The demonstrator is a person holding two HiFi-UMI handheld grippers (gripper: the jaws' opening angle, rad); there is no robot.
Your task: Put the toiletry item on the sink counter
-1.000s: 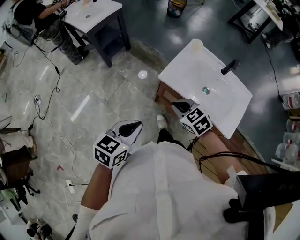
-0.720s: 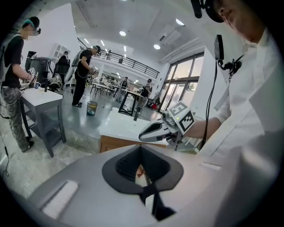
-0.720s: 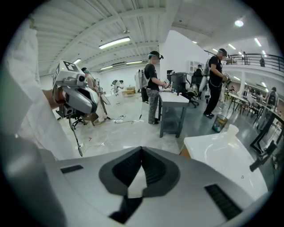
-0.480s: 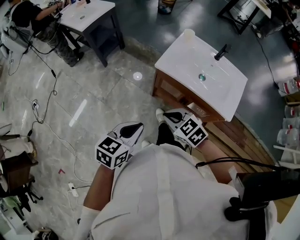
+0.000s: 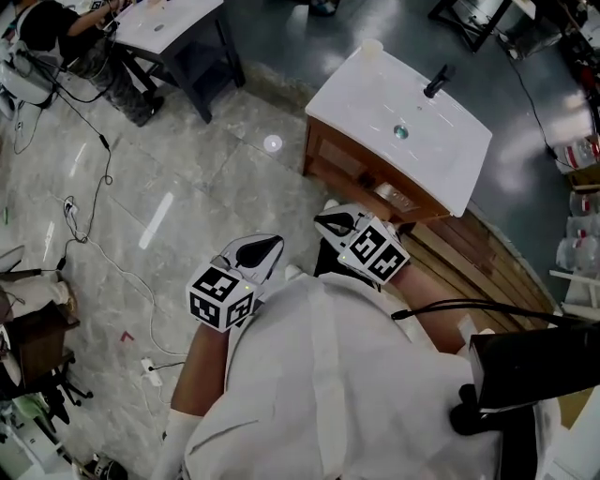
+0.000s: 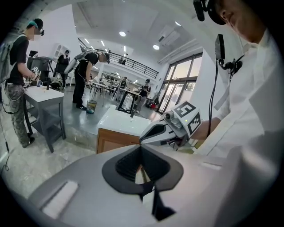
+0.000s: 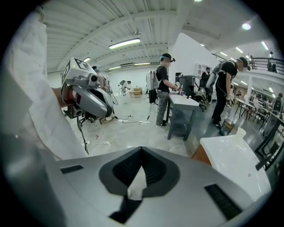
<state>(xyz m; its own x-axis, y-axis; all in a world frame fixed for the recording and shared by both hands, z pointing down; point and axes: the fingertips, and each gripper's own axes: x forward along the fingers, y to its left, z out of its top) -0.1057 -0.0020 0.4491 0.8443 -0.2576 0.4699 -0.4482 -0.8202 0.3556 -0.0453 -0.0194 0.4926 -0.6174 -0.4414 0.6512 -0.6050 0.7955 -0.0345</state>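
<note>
The white sink counter (image 5: 370,94) stands ahead on a wooden cabinet, with a black faucet (image 5: 436,82) and a drain (image 5: 401,132). A small cream container (image 5: 372,47) stands on its far left corner. Both grippers are held close to my chest, short of the counter. My left gripper (image 5: 272,246) is shut and holds nothing. My right gripper (image 5: 323,220) is also shut and empty, a little before the cabinet front. In the left gripper view the jaws (image 6: 141,148) meet at the tips. The right gripper view shows its jaws (image 7: 142,153) together, with the counter (image 7: 235,155) at the right.
A second white-topped table (image 5: 173,14) stands at the far left with a person beside it. Cables (image 5: 84,216) trail over the marble floor. Wooden boards (image 5: 469,272) lie right of the cabinet. Racks and shelves fill the right edge.
I have drawn back from the sink. The right gripper, which hung over the counter's near edge, has pulled back toward my chest. The left gripper has barely moved.
</note>
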